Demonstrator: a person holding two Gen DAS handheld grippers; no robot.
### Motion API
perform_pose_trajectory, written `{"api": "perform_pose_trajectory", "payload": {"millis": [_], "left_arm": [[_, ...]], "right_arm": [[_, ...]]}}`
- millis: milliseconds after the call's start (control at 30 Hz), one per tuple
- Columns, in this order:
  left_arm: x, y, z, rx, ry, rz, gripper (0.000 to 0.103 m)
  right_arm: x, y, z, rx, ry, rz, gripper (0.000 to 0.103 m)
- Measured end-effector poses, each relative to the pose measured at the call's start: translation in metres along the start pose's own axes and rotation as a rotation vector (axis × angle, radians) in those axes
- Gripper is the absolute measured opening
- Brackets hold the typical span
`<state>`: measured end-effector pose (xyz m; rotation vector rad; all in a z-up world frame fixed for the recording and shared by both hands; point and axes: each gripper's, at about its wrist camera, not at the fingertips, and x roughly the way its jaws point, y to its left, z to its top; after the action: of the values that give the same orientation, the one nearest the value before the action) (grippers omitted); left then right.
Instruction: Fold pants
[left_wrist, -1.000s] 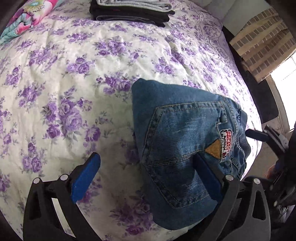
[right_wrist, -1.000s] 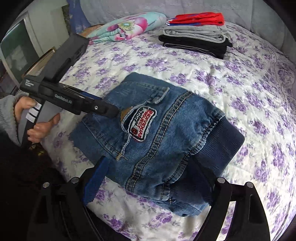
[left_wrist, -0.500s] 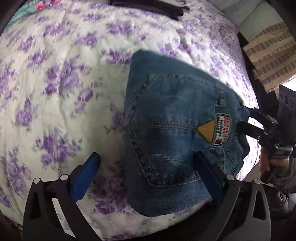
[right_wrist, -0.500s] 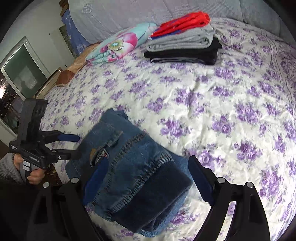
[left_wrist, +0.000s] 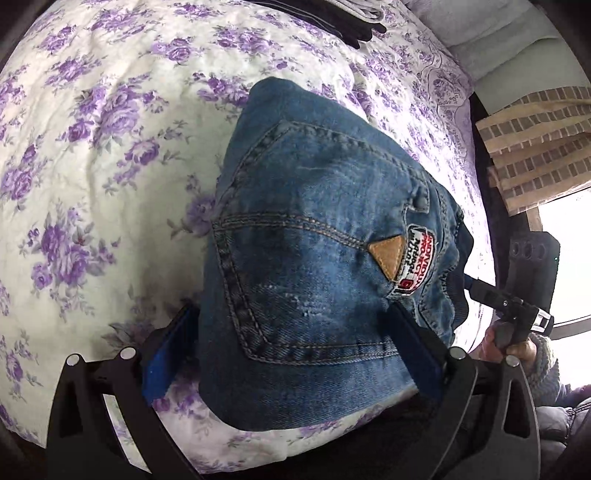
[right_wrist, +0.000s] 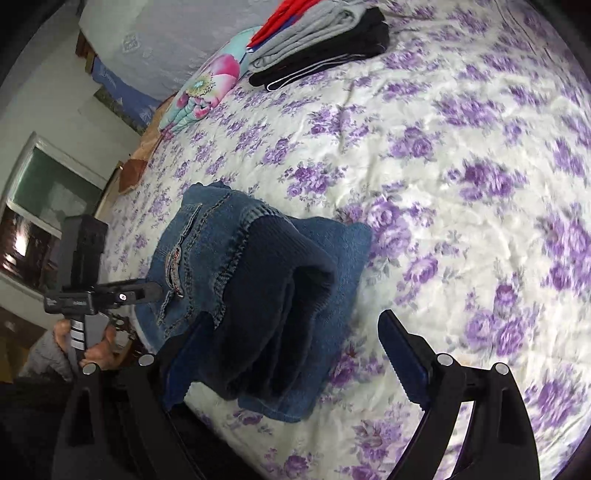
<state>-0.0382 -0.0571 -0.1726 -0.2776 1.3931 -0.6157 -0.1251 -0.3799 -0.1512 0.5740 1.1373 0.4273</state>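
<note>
Folded blue jeans (left_wrist: 317, 258) with a red-and-white patch lie near the bed's front edge; they also show in the right wrist view (right_wrist: 258, 288) with the dark ribbed waistband on top. My left gripper (left_wrist: 295, 350) is open, its blue fingers on either side of the folded jeans. My right gripper (right_wrist: 291, 350) is open, with the waistband end between its fingers. Each gripper shows in the other's view: the right one (left_wrist: 517, 302) and the left one (right_wrist: 107, 295), both at the jeans' edges.
The bed has a white sheet with purple flowers (right_wrist: 461, 166). A stack of folded clothes (right_wrist: 325, 44) and a floral pillow (right_wrist: 210, 85) lie at the far side. A brick-pattern curtain (left_wrist: 535, 147) and window are beyond the bed's right edge.
Both grippers have swung round the folded jeans and come closer. The right gripper now looks along the waistband end; the left gripper's fingers now straddle the pocket end.
</note>
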Motion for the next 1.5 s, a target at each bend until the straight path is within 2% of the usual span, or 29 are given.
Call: {"api": "perform_pose_trajectory", "payload": {"millis": [67,167,300,500,600,733,833,1000,1100,1267,1400,1500], "left_arm": [[0.002,0.008,-0.002,-0.045,-0.008,-0.039,0.099],[0.005,0.015,-0.005,-0.087,-0.03,-0.069,0.099],[0.009,0.011,-0.007,-0.094,-0.059,-0.056,0.099],[0.005,0.015,-0.02,-0.079,-0.14,-0.087,0.099],[0.003,0.012,-0.02,-0.096,-0.137,-0.067,0.099],[0.0,0.011,-0.023,-0.12,-0.132,-0.073,0.099],[-0.004,0.017,-0.028,-0.143,-0.133,-0.122,0.098],[-0.005,0.032,-0.028,-0.191,-0.137,-0.194,0.098],[-0.007,0.042,-0.029,-0.22,-0.141,-0.255,0.098],[-0.008,0.043,-0.032,-0.179,-0.134,-0.298,0.098],[-0.009,0.051,-0.027,-0.208,-0.127,-0.359,0.098],[-0.001,0.044,-0.017,-0.184,-0.096,-0.346,0.098]], "right_arm": [[0.004,-0.007,-0.003,0.038,0.024,0.056,0.091],[0.015,-0.005,-0.003,0.024,0.062,0.108,0.091],[0.026,-0.006,-0.001,0.038,0.081,0.142,0.091],[0.037,-0.012,0.019,0.13,0.071,0.202,0.092],[0.046,-0.013,0.024,0.14,0.079,0.211,0.093],[0.048,-0.01,0.019,0.069,0.041,0.217,0.095],[0.048,-0.003,0.017,0.009,0.036,0.192,0.099],[0.055,0.003,0.022,0.02,0.032,0.156,0.1],[0.053,-0.001,0.023,0.034,0.032,0.178,0.1],[0.043,-0.011,0.02,0.098,0.011,0.228,0.099],[0.035,-0.012,0.014,0.109,-0.002,0.24,0.099],[0.034,-0.016,0.015,0.135,-0.01,0.256,0.099]]}}
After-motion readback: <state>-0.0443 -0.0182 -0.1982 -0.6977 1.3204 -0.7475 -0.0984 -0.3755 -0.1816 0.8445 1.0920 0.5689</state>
